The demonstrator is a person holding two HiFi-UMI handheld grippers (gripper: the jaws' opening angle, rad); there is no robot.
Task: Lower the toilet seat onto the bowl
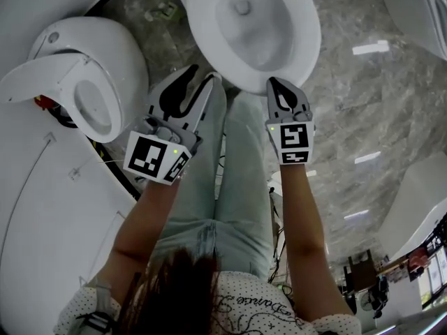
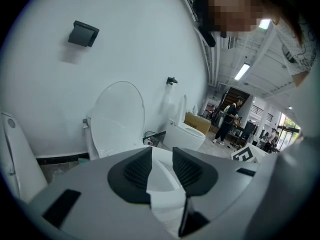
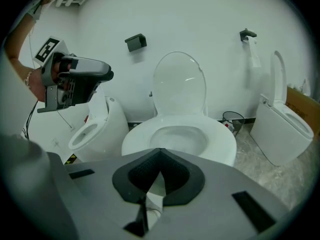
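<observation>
Seat (image 3: 220, 136) looks down on bowl (image 1: 244, 26), lid (image 3: 179, 84) upright. Your left gripper (image 1: 204, 77) part-open, right gripper (image 1: 278, 88) closed, both empty. Draw them back clear of rim.

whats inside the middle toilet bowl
The toilet bowl shows only bare white porcelain and its drain opening. The part tucked under the seat is hidden.

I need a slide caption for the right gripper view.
Shut right gripper before a white toilet, its lid upright against the wall.
</observation>
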